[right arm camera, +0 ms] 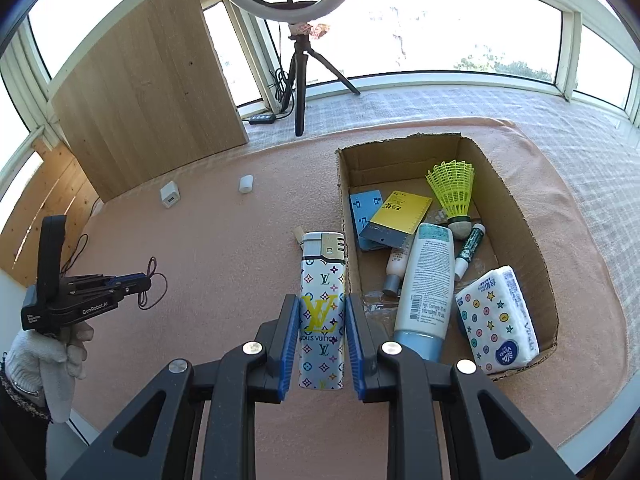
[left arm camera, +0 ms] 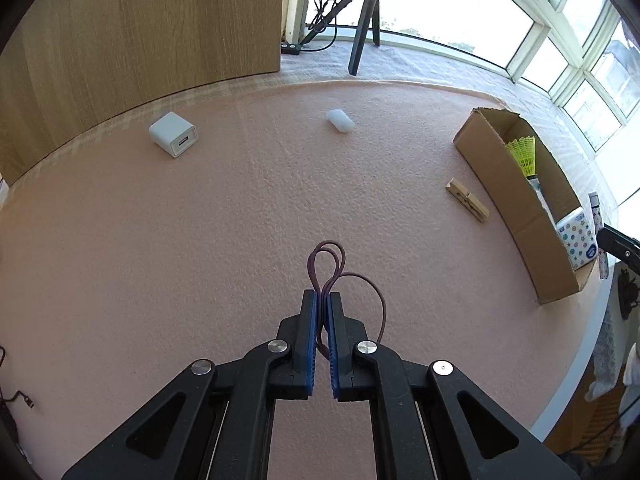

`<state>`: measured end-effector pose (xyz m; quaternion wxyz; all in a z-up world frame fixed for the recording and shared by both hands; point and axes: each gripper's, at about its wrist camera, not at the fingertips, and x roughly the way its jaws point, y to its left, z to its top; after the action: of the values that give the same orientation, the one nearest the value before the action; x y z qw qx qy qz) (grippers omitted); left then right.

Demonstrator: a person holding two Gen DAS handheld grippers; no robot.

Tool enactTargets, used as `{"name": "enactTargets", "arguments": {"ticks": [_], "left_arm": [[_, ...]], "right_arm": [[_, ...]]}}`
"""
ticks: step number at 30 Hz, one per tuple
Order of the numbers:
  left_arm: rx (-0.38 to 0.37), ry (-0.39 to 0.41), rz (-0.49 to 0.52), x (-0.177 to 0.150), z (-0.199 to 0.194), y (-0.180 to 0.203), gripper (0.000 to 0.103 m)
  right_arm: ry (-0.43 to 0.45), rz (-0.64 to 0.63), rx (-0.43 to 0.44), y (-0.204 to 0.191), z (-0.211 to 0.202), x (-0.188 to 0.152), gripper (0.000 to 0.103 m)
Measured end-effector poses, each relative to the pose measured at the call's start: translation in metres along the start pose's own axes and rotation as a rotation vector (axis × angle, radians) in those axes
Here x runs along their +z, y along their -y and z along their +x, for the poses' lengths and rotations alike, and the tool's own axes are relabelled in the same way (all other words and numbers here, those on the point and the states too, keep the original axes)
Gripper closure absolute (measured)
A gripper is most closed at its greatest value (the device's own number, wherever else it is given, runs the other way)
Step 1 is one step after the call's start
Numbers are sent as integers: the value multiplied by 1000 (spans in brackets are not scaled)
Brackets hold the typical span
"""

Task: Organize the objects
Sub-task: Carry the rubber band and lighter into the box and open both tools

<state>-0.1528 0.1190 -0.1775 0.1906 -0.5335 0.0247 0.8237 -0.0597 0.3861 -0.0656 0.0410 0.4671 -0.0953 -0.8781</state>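
I see 1 cardboard box (right arm camera: 516,216) on the pink tabletop (right arm camera: 224,240), open at the top. Inside it I count 1 yellow shuttlecock (right arm camera: 452,190), 1 white lotion bottle (right arm camera: 424,280), 1 tissue pack (right arm camera: 496,320), 1 yellow card (right arm camera: 400,210), 1 blue card (right arm camera: 364,208), 1 small tube (right arm camera: 394,266) and 1 dark stick (right arm camera: 470,250).

My right tongs (right arm camera: 322,316) are clamped on 1 patterned lighter (right arm camera: 322,280), held just left of the box.

My left tongs (left arm camera: 323,300) are pinched fully together on 1 maroon hair tie (left arm camera: 344,276), well left of the box.

Loose on the tabletop are 1 white charger (left arm camera: 174,134), 1 white cap (left arm camera: 340,121) and 1 wooden clothespin (left arm camera: 467,199) beside the box.
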Motion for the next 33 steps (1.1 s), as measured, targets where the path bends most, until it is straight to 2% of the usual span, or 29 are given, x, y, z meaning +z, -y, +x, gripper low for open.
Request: {"name": "enactTargets", "arguments": {"ticks": [7,14,23,32,33], "left_arm": [[-93,112,53,44,-35,48,98],[-141,167,141,92,-33,116,98],[-176,147,225,129,8,196,98],[-193,125,277,144,42,246,98],[-199,122,283,146,44,249,88]], "right_arm": [[57,5,-38,21,-25,10,82],[85,20,-65,47,-39,17,82],[70,20,-78,72,-34,20,82],[59,26,-57,86,-27,20,82],[60,27,-49,87,-27,20,78]]}}
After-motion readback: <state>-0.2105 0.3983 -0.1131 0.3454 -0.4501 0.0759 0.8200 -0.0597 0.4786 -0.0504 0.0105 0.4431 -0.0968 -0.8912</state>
